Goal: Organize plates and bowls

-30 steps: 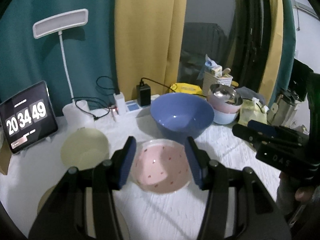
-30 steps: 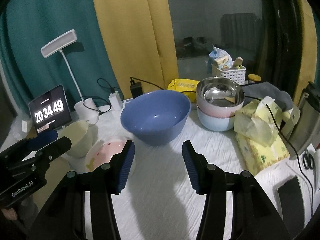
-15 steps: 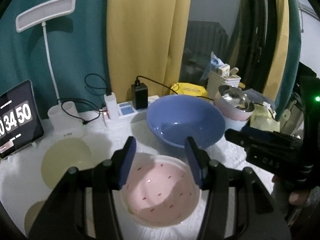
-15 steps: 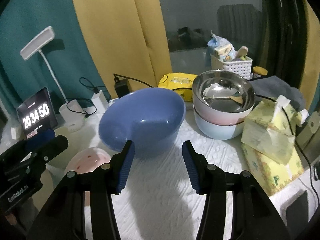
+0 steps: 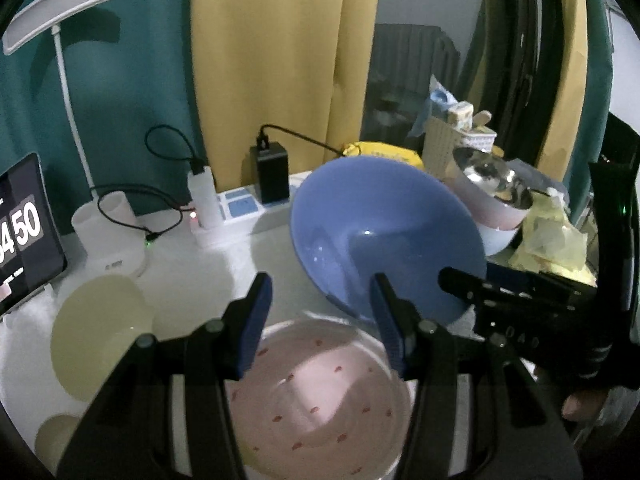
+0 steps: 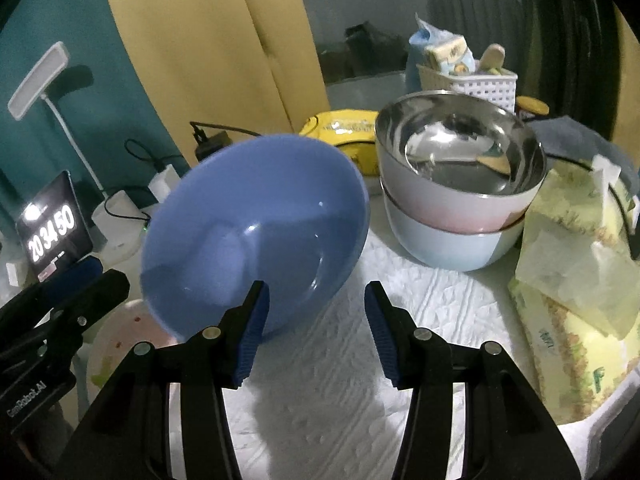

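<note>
Both grippers are coming closer to the bowls than a second ago, so the bowls are looking bigger now.

The left gripper (image 5: 320,320) is hanging over the pink bowl (image 5: 320,400), and its fingers (image 5: 256,320) are standing spread apart with nothing between them. The pink bowl is sitting near on the white bench (image 5: 192,264), and its near edge is getting hidden under the black gripper. In the right wrist view only a small piece of it is showing at the left.

The right gripper (image 6: 316,324) is also holding its fingers (image 6: 252,328) spread, pinching nothing. Its left finger is lying in front of the near rim of the big blue bowl (image 6: 256,232); I cannot tell if it is touching. The blue bowl is sitting just behind the pink bowl and is looking tipped toward the camera.

Two more bowls, a shiny metal bowl (image 6: 460,152) inside a pale blue bowl (image 6: 448,248), are stacked to the right. A pale yellow plate (image 5: 100,336) is lying at the left. Another pale round thing at the near left is cut off and hard to make out.

The clock screen (image 6: 52,232) is cut off in the left view, and a person's fingertip is peeking out at the far right there.
</note>
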A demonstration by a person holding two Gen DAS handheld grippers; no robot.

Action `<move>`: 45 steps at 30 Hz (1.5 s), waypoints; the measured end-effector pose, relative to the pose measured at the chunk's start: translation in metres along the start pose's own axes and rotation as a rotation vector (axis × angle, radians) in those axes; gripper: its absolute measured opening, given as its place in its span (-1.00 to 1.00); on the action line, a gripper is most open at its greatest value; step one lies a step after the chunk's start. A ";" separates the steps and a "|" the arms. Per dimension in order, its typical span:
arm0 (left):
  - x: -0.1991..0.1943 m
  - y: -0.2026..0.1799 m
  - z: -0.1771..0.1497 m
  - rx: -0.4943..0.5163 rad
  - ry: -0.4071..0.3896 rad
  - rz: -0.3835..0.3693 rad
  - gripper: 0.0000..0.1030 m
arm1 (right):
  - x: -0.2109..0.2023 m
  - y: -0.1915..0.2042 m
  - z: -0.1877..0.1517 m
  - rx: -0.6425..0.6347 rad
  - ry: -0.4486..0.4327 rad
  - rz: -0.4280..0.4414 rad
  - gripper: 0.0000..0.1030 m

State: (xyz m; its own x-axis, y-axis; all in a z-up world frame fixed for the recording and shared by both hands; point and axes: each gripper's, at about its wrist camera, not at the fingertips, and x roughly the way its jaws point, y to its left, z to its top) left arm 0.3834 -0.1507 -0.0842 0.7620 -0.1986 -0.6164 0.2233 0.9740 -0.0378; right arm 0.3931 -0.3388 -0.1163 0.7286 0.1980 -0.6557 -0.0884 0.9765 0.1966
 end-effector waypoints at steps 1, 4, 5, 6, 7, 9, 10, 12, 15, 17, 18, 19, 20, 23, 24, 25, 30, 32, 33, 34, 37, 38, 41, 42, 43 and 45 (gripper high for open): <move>0.004 -0.002 0.000 0.002 0.007 0.001 0.01 | 0.003 -0.002 -0.001 0.003 0.005 -0.003 0.01; 0.012 -0.007 0.001 0.010 0.016 0.007 0.01 | 0.012 -0.008 -0.005 0.015 0.018 -0.008 0.01; 0.015 -0.009 0.001 0.017 0.018 0.010 0.01 | 0.014 -0.010 -0.006 0.020 0.019 -0.005 -0.03; 0.018 -0.010 0.001 0.022 0.020 0.016 0.01 | 0.016 -0.012 -0.007 0.022 0.018 -0.001 -0.13; 0.021 -0.011 0.001 0.026 0.022 0.025 0.01 | 0.017 -0.013 -0.007 0.022 0.017 -0.002 -0.16; 0.024 -0.012 0.002 0.032 0.021 0.039 0.01 | 0.021 -0.015 -0.007 0.022 0.017 0.000 -0.29; 0.025 -0.012 0.002 0.034 0.017 0.044 0.01 | 0.022 -0.016 -0.007 0.023 0.019 0.002 -0.33; 0.027 -0.013 0.002 0.041 0.019 0.049 -0.01 | 0.026 -0.017 -0.008 0.024 0.024 0.004 -0.43; 0.027 -0.014 0.003 0.053 0.015 0.049 -0.10 | 0.028 -0.018 -0.007 0.027 0.027 0.009 -0.51; 0.028 -0.015 0.002 0.064 0.020 0.050 -0.19 | 0.030 -0.017 -0.007 0.022 0.026 0.009 -0.57; 0.029 -0.016 0.002 0.067 0.024 0.047 -0.25 | 0.030 -0.016 -0.007 0.021 0.024 0.009 -0.58; 0.029 -0.017 0.001 0.070 0.025 0.043 -0.30 | 0.030 -0.016 -0.006 0.020 0.022 0.010 -0.58; 0.029 -0.018 0.001 0.074 0.026 0.040 -0.40 | 0.030 -0.016 -0.006 0.019 0.020 0.012 -0.58; 0.029 -0.021 0.000 0.082 0.031 0.033 -0.51 | 0.030 -0.016 -0.006 0.017 0.012 0.020 -0.58; 0.030 -0.021 0.000 0.082 0.031 0.036 -0.52 | 0.029 -0.014 -0.005 0.014 0.006 0.021 -0.58; 0.030 -0.021 0.000 0.080 0.033 0.034 -0.52 | 0.027 -0.014 -0.005 0.009 0.000 0.016 -0.59; 0.023 -0.021 0.002 0.079 0.018 0.033 -0.53 | 0.014 -0.013 -0.008 0.006 -0.017 0.011 -0.59; 0.019 -0.021 0.003 0.078 0.007 0.029 -0.53 | 0.010 -0.011 -0.007 0.002 -0.028 0.008 -0.59; 0.016 -0.020 0.004 0.078 0.003 0.028 -0.53 | 0.007 -0.010 -0.006 0.001 -0.032 0.008 -0.59; 0.014 -0.020 0.004 0.078 0.001 0.027 -0.53 | 0.005 -0.009 -0.006 -0.001 -0.034 0.009 -0.59; 0.004 -0.019 0.005 0.075 -0.016 0.022 -0.53 | -0.006 -0.004 -0.008 -0.006 -0.044 0.006 -0.59; 0.001 -0.019 0.006 0.074 -0.022 0.020 -0.53 | -0.010 -0.003 -0.009 -0.008 -0.050 0.005 -0.59; -0.010 -0.019 0.007 0.069 -0.041 0.012 -0.53 | -0.021 0.000 -0.010 -0.013 -0.065 0.004 -0.59; -0.013 -0.019 0.007 0.067 -0.046 0.010 -0.53 | -0.024 0.000 -0.010 -0.013 -0.069 0.004 -0.59; -0.017 -0.019 0.007 0.066 -0.051 0.007 -0.53 | -0.028 0.001 -0.011 -0.015 -0.073 0.003 -0.59; -0.026 -0.019 0.007 0.063 -0.061 0.000 -0.53 | -0.036 0.003 -0.012 -0.017 -0.082 0.001 -0.59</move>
State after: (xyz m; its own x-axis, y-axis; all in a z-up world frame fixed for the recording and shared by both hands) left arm 0.3637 -0.1647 -0.0622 0.7972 -0.2063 -0.5674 0.2592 0.9657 0.0131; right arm 0.3584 -0.3420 -0.1009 0.7820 0.1917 -0.5931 -0.0997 0.9777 0.1846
